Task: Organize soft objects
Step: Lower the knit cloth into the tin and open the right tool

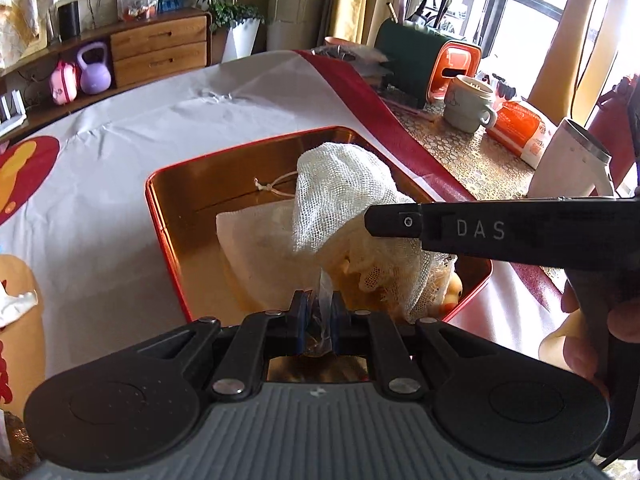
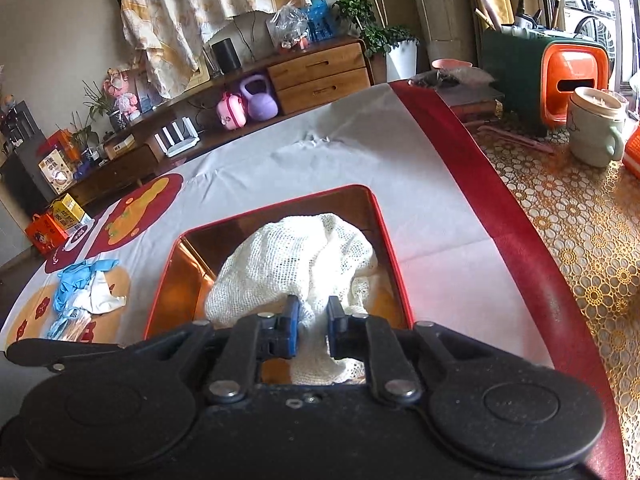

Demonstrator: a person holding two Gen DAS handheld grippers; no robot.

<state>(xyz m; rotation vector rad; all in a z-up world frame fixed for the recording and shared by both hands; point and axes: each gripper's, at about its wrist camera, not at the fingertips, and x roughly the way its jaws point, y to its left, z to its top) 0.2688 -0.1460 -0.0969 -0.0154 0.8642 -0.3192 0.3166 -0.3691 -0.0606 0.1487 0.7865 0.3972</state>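
Note:
A red-rimmed metal tin [image 1: 160, 216] with a shiny gold inside sits on the white cloth; it also shows in the right wrist view [image 2: 384, 232]. In it lie a white mesh cloth [image 1: 340, 188], a cream drawstring pouch [image 1: 252, 236] and a yellow soft toy [image 1: 454, 290]. My left gripper [image 1: 320, 312] is shut on a clear plastic wrapper [image 1: 322, 320] at the tin's near edge. My right gripper [image 2: 313, 322] is over the tin, its jaws a little apart with the mesh cloth [image 2: 296, 264] bunched between them. The right gripper's body [image 1: 500, 232] crosses the left wrist view.
Blue and white gloves [image 2: 86, 284] lie on the cloth left of the tin. A mug [image 1: 468, 104], an orange packet [image 1: 520, 126], a white device [image 1: 568, 160] and a green and orange holder [image 1: 424, 64] stand on the patterned table at right. A cabinet stands beyond.

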